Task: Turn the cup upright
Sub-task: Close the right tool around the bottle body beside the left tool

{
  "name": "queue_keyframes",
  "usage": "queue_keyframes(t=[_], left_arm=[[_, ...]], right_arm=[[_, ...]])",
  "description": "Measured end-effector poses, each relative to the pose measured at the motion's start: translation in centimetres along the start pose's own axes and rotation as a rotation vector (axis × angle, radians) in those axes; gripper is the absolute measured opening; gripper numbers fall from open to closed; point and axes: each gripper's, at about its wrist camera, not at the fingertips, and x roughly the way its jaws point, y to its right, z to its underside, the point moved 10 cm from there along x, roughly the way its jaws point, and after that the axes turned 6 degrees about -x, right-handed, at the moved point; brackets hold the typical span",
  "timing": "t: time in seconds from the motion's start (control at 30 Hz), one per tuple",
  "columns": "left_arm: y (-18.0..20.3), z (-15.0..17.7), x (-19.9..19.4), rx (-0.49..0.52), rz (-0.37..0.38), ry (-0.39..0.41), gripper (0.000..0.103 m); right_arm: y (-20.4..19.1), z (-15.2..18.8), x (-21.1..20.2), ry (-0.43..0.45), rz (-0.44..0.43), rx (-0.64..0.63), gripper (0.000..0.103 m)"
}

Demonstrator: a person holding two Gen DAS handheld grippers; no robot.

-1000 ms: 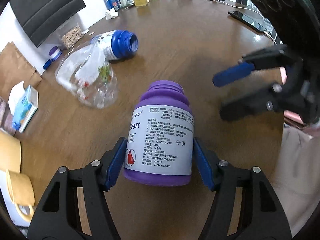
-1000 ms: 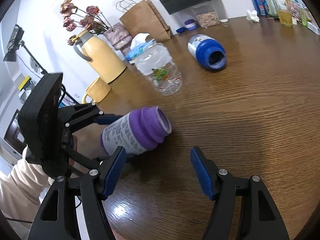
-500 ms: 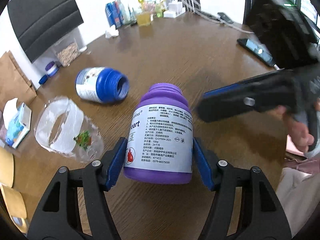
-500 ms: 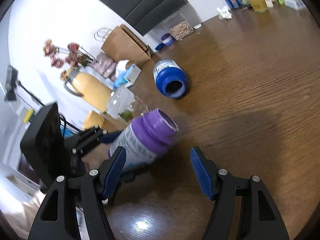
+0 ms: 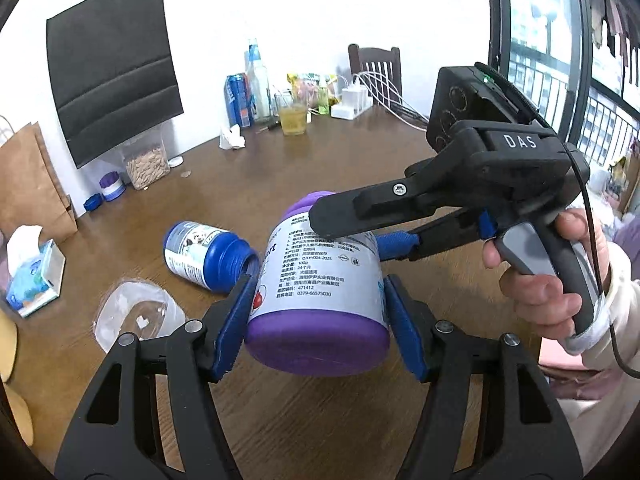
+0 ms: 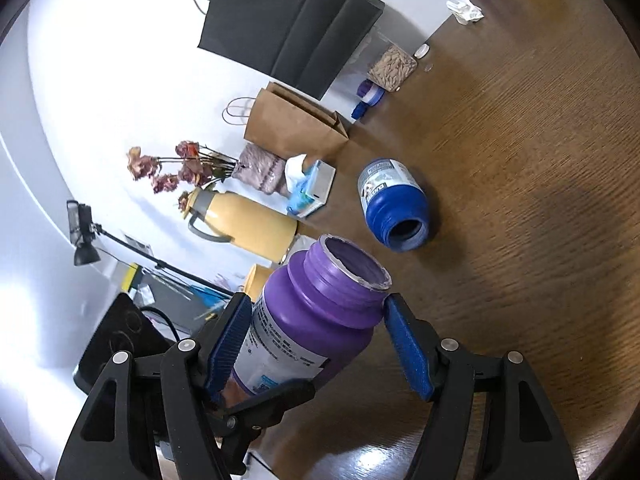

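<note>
A purple open-mouthed bottle with a white label (image 5: 320,292) is held off the brown table, tilted with its mouth up and away. My left gripper (image 5: 316,328) is shut on its lower body. In the right wrist view the same bottle (image 6: 316,320) sits between my right gripper's (image 6: 320,348) blue pads; the left pad touches the label, the right pad stands just off the neck. In the left wrist view the right gripper (image 5: 360,228) reaches over the bottle's upper part. A blue open bottle (image 5: 208,256) lies on its side on the table; it also shows in the right wrist view (image 6: 394,206).
A crumpled clear plastic container (image 5: 136,320) lies to the left. A tissue box (image 5: 32,280), brown paper bag (image 6: 292,124), yellow thermos (image 6: 244,228) and vase stand along the left edge. Bottles, a can and a glass of drink (image 5: 294,120) stand at the back.
My left gripper has lifted and tilted the purple bottle mouth-up. My right gripper has moved in around the bottle's upper part.
</note>
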Motion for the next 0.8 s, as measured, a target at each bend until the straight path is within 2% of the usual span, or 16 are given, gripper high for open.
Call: queue_keyframes(t=[0.13, 0.27, 0.4, 0.43, 0.53, 0.6, 0.67, 0.8], left_arm=[[-0.2, 1.1, 1.4, -0.043, 0.021, -0.055, 0.061], [-0.4, 3.1, 3.2, -0.078, 0.071, -0.17, 0.061], [-0.8, 3.9, 4.0, -0.116, 0.088, -0.198, 0.06], [-0.8, 3.9, 4.0, -0.128, 0.097, -0.184, 0.06], [-0.6, 3.8, 3.9, -0.096, 0.032, -0.123, 0.059], [-0.1, 3.5, 3.6, -0.081, 0.043, -0.109, 0.059], [0.3, 2.9, 3.0, -0.052, 0.034, -0.079, 0.059], [1.1, 0.7, 2.1, 0.012, 0.031, -0.012, 0.059]], right_arm=[[0.6, 0.4, 0.4, -0.006, 0.086, -0.057, 0.072], [0.1, 2.0, 1.2, -0.038, 0.236, -0.23, 0.071], [-0.9, 3.1, 2.0, -0.059, 0.341, -0.385, 0.069], [-1.1, 3.0, 2.0, -0.049, 0.365, -0.412, 0.069], [-1.0, 2.7, 1.4, -0.05, 0.338, -0.376, 0.069], [-0.4, 2.4, 1.0, -0.049, 0.304, -0.326, 0.07], [-0.2, 2.3, 0.9, -0.058, 0.251, -0.27, 0.078], [-0.9, 1.4, 1.0, -0.049, 0.164, -0.211, 0.076]])
